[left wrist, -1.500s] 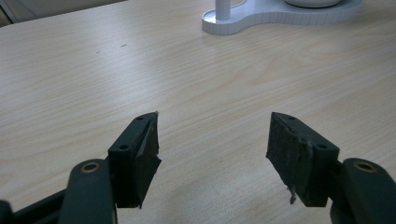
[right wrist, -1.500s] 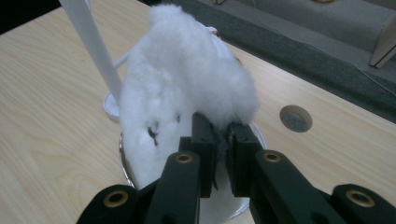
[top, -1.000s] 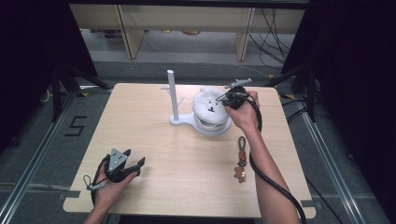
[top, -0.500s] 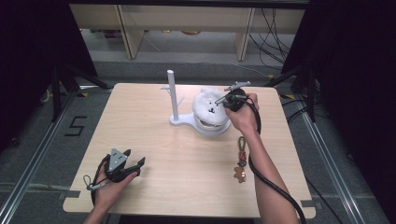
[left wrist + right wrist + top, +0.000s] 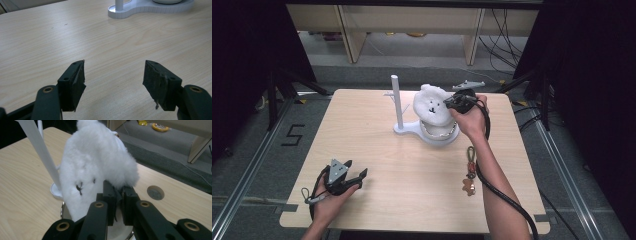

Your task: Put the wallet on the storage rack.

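White plush toy (image 5: 432, 104) sits on the white stand (image 5: 412, 129), right of its post. Right gripper (image 5: 119, 195), jaws pinched on its fur; soft and light, best gripped at an edge. Left gripper (image 5: 113, 80), jaws wide, empty.

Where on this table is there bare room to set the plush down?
The widest bare patch of the table is its left half, between the white stand and the left gripper. The middle front, between that gripper and the keychain, is bare too. It is crowded at the back right, where the right gripper pinches the white plush over the stand's base.
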Motion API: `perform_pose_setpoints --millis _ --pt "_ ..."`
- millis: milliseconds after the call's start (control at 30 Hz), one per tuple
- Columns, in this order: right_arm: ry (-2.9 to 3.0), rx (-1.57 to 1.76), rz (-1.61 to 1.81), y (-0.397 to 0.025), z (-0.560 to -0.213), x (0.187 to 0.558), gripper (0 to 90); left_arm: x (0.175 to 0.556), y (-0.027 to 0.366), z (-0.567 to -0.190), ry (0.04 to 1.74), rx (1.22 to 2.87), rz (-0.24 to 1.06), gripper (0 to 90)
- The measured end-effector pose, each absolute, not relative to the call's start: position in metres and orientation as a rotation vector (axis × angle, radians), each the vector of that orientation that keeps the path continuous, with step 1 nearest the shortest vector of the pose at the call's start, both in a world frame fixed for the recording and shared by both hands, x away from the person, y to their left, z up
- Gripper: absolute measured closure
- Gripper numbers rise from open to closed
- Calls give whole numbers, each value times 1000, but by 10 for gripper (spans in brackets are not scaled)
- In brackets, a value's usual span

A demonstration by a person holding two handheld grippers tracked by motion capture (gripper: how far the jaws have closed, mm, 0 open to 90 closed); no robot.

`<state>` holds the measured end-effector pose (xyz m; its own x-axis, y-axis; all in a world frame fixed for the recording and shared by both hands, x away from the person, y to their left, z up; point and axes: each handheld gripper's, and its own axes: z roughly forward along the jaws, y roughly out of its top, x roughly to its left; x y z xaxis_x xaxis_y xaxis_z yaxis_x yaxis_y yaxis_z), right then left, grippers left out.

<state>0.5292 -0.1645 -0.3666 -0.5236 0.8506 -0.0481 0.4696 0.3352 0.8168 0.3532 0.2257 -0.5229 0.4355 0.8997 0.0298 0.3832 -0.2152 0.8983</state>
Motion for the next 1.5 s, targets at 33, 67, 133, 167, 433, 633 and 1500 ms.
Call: perform_pose_setpoints --millis 33,67,133,167,433,633,1500 --pt "2146 1182 1044 -163 -372 531 848 353 226 -523 1102 1792 724 332" --pt "2153 1179 1021 -164 -375 532 847 353 226 -523 1102 1792 724 331" --pt "2155 1195 984 -164 -383 533 844 353 226 -523 1100 1790 721 331" --pt "2153 1199 978 -165 -387 534 843 353 226 -523 1101 1791 721 331" --pt "2129 1180 915 -168 -401 536 832 353 226 -523 1100 1794 725 331" --pt "2108 1177 901 -165 -407 536 819 353 226 -523 1098 1794 725 331" --pt "2172 1324 849 -179 -399 525 616 353 225 -523 1100 1794 724 331"
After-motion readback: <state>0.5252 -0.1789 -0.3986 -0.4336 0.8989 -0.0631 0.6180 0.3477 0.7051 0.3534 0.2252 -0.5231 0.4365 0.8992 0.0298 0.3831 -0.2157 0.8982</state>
